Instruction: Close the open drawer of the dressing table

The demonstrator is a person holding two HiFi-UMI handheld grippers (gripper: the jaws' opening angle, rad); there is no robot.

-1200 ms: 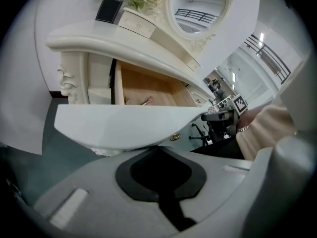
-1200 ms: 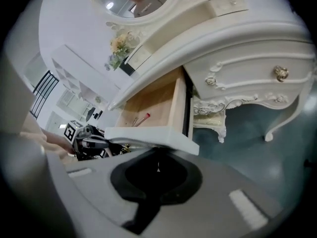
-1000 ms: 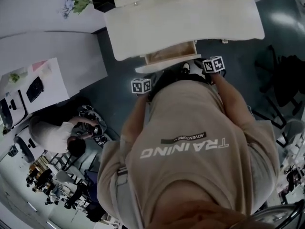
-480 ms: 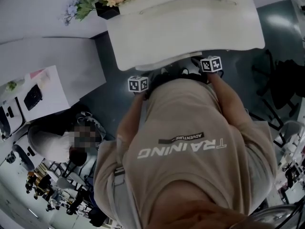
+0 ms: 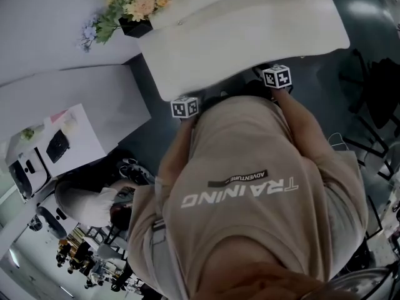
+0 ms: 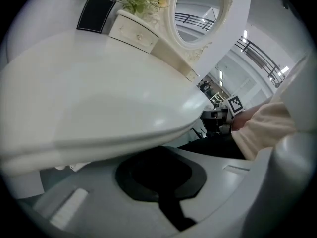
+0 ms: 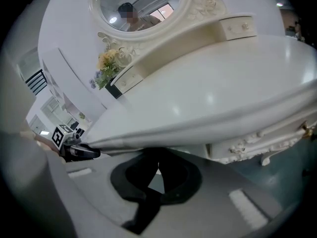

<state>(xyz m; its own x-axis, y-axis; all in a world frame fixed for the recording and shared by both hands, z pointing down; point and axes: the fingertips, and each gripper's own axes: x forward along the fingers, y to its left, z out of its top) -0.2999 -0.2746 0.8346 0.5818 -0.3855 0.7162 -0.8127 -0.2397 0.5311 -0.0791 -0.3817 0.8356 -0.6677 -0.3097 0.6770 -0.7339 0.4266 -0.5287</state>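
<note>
Both sets of jaws together: left hand-held gripper, right hand-held gripper, close under dressing table edge.

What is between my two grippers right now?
In the head view, just the dressing table's front edge and the person's shirt; no drawer sticks out.

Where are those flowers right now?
In the head view, the flowers sit upper left, at the far left corner of the dressing table.
</note>
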